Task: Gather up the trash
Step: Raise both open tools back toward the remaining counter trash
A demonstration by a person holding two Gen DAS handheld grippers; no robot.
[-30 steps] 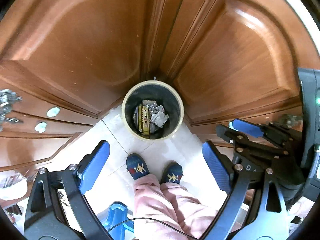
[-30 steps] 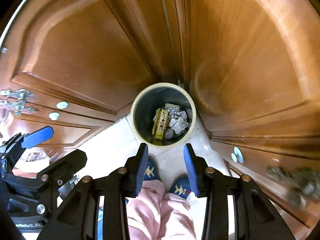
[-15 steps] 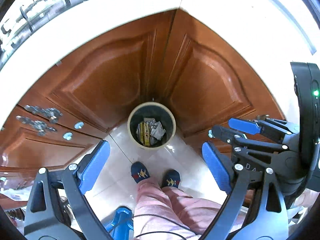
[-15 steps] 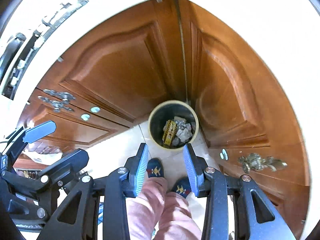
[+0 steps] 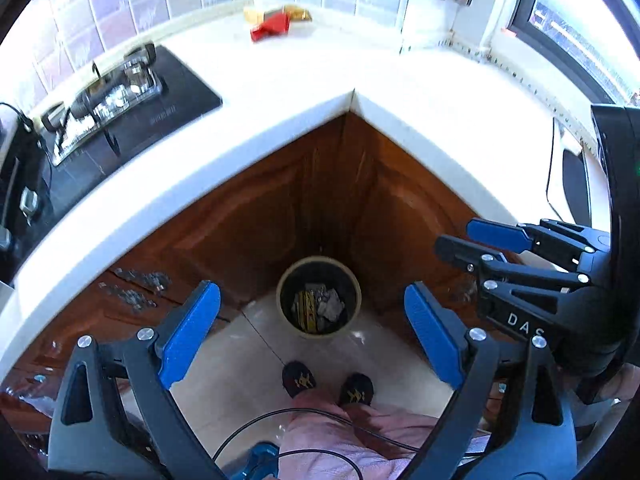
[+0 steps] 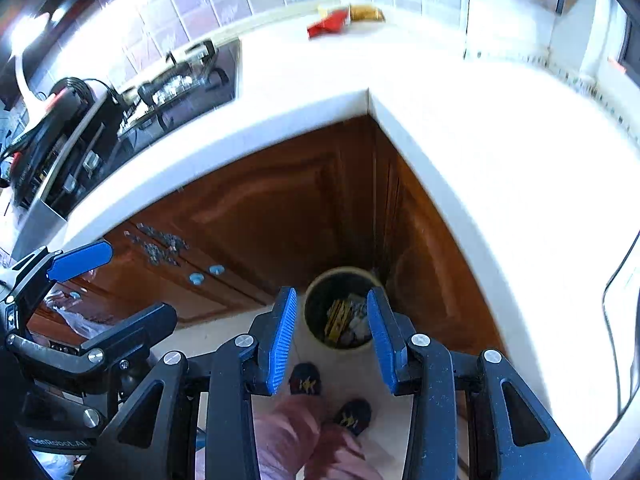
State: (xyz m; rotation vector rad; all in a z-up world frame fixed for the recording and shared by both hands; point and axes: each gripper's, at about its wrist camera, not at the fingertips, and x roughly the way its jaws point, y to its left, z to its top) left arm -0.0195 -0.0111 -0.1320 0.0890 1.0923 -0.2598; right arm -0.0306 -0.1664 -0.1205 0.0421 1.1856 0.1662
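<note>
- The left gripper [image 5: 312,332] is wide open and holds nothing. The right gripper [image 6: 332,336] is partly open and holds nothing too.
- Both point down at the floor, so I think they are free to grab more trash.
- The bin [image 5: 319,297] sits on the floor in the corner by the brown doors. It has wrappers in it.
- Far off, at the back of the white worktop [image 5: 304,76], lie a red wrapper [image 5: 272,28] and a gold wrapper [image 5: 298,12]. They look like the trash to pick up next.
</note>
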